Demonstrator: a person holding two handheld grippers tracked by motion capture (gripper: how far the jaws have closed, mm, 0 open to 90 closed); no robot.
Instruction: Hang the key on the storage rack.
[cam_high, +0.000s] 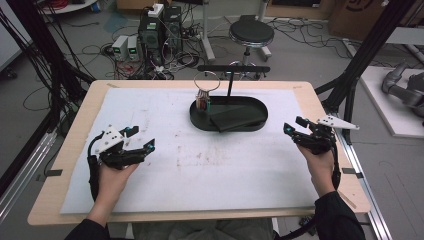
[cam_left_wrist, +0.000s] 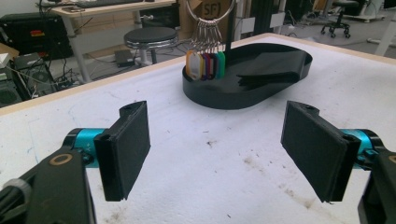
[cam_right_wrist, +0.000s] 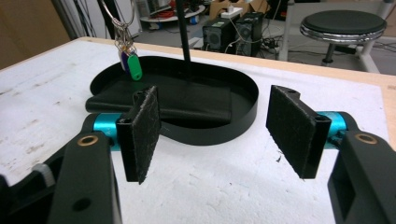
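- A person is holding the left gripper over the near-left part of a table, its jaws standing wide apart with nothing between them.
- The right gripper is hovering near the table's right edge, its jaws likewise spread and empty; the felt-like pads are showing clearly in the right gripper view.
- A black oval tray is sitting toward the far edge of the table, near its middle, well apart from both grippers.
- A key ring carrying coloured tags is hanging from a black stand that is rising out of the tray, the tags dangling over the tray's left end; yellow, red, white and green tags are showing in the left gripper view, but any writing on them is too small to read.
- A flat black folded piece is lying inside the tray.
- The letters "SF" are reading on a cardboard box behind the table in the left gripper view.
- A white, scuffed and stained sheet is covering the pale wooden table.
- A round black stool, computer towers and tangled cables are crowding the grey floor beyond the far edge.
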